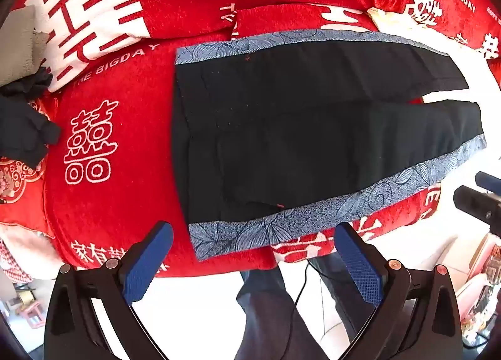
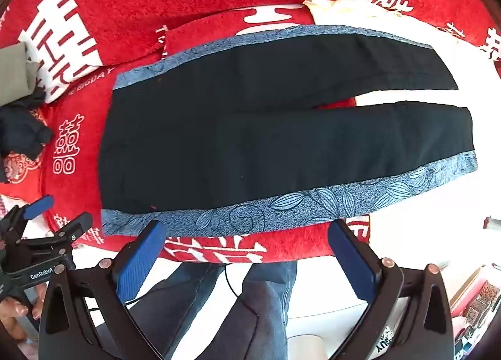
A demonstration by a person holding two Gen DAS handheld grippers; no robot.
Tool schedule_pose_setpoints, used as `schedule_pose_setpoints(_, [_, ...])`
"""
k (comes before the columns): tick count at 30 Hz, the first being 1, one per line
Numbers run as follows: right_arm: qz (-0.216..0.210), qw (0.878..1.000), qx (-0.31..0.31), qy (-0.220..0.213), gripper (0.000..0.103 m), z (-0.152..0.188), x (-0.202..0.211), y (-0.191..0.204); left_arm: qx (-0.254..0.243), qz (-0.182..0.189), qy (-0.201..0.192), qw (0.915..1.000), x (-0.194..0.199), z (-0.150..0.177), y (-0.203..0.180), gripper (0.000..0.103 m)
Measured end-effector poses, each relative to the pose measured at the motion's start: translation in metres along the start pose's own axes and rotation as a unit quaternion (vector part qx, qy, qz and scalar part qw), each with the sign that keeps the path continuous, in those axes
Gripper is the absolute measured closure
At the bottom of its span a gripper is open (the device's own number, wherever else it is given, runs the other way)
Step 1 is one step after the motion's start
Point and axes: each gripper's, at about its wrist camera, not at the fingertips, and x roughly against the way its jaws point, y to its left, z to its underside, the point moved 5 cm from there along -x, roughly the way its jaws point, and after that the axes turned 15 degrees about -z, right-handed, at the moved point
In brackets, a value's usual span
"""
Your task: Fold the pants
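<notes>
Left wrist view looks straight down on a pair of black pants [image 1: 297,128] spread flat on a red blanket [image 1: 125,141] printed with white characters. The waistband lies toward the left of the picture and the two legs run to the right, parting near the hems so that a sliver of red and white shows between them. A blue leaf-patterned stripe [image 1: 344,206] runs along each outer side seam. The left gripper [image 1: 253,253] hangs above the near edge of the blanket with its jaws spread wide and nothing between them; its blue pads [image 1: 147,266] frame the near corner of the waistband without touching the cloth. At the far left lie a grey cloth [image 1: 18,43] and a dark bundle of clothing [image 1: 22,128], well apart from the pants.

From the right wrist view, the right gripper [image 2: 247,250] also stands wide and empty above the near blanket edge, just beside the near striped seam. The pants [image 2: 250,134] fill the middle of that picture. The left gripper [image 2: 47,228] shows at the lower left, held by a hand [image 2: 15,310]. Below, the person's legs in dark trousers [image 2: 250,303] stand on a pale floor, with a thin black cable [image 2: 231,285] trailing beside them.
</notes>
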Motion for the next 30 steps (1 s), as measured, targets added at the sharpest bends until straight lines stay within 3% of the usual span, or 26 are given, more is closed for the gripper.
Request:
schedule_pose_setpoints(2, [-0.014, 1.0, 0.001, 0.003, 0.0, -0.001, 0.001, -0.004, 0.0, -0.022, -0.005, 0.9997, 0.005, 0.002, -0.01, 0.0])
schedule_pose_setpoints(5, [0.0, 1.0, 0.005, -0.013, 0.0, 0.001, 0.003, -0.007, -0.004, 0.016, -0.005, 0.9999, 0.013, -0.003, -0.002, 0.0])
schedule_pose_setpoints(9, [0.026, 1.0, -0.001, -0.008, 0.0, 0.009, 0.002, 0.005, 0.001, 0.031, -0.001, 0.9995, 0.02, -0.011, 0.007, 0.0])
schedule_pose_setpoints(11, [0.006, 1.0, -0.007, 0.006, 0.0, 0.007, 0.007, 0.006, 0.0, 0.027, -0.003, 0.9996, 0.023, -0.013, 0.008, 0.0])
schedule_pose_setpoints(14, [0.01, 1.0, -0.003, 0.005, 0.0, 0.006, 0.008, 0.008, 0.003, 0.017, -0.009, 0.9998, 0.026, -0.018, 0.011, 0.0])
schedule_pose_setpoints(18, [0.012, 1.0, -0.006, 0.005, 0.0, 0.003, 0.008, 0.01, 0.002, 0.031, -0.005, 0.9995, 0.028, -0.021, 0.011, 0.0])
schedule_pose_setpoints(30, [0.018, 1.0, -0.003, 0.007, 0.0, -0.005, 0.012, 0.005, 0.003, 0.0, -0.004, 1.0, 0.036, -0.028, 0.005, 0.0])
